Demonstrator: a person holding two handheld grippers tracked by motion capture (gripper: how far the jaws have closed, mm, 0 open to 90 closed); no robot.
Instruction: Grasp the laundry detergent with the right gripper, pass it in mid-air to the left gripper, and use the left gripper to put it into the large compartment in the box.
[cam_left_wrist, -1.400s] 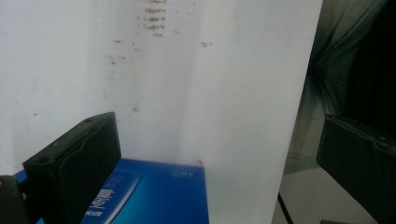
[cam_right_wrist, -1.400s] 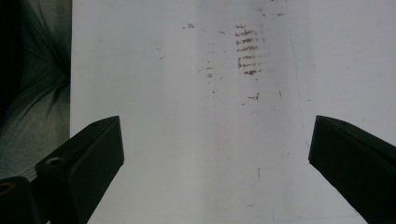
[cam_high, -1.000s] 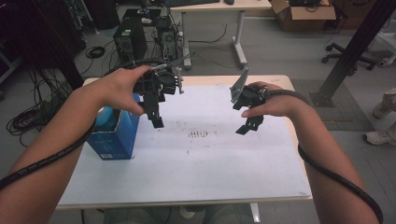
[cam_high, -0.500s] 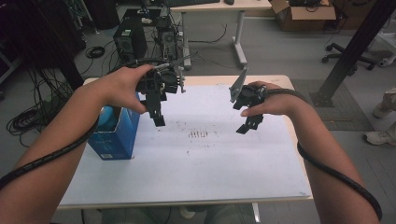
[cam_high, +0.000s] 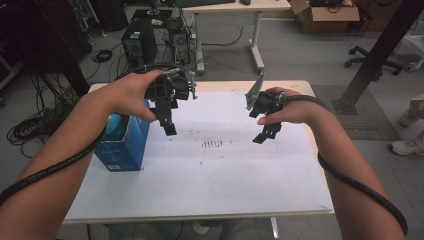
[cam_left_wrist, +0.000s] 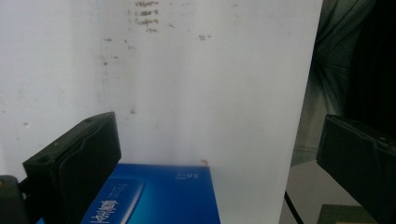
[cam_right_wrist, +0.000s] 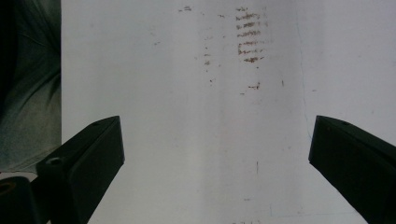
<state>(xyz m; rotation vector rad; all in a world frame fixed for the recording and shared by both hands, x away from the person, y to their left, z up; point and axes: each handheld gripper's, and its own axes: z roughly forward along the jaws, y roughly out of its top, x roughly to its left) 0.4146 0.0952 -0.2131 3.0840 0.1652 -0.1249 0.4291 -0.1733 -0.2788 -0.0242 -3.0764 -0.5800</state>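
Note:
Above the white table (cam_high: 210, 185), a person's hands hold both grippers in the air. My left gripper (cam_high: 169, 126) hangs over the table's left part, just right of a blue carton (cam_high: 124, 145), jaws pointing down. In the left gripper view its jaws stand wide apart around nothing, so the left gripper (cam_left_wrist: 219, 156) is open, with the blue carton (cam_left_wrist: 159, 196) below it. My right gripper (cam_high: 265, 135) hovers over the right half of the table. The right gripper (cam_right_wrist: 217, 156) is open too, with bare table and brown smudges (cam_right_wrist: 250, 32) beneath.
Brown smudges (cam_high: 215, 144) mark the table's middle. The blue carton stands at the left edge, its top open. Behind the table are computer towers (cam_high: 137, 42), cables, another desk (cam_high: 235, 7) and a dark post (cam_high: 380, 50) at the right.
Both hands hold almost the same place; the right gripper has drifted very slightly to the left.

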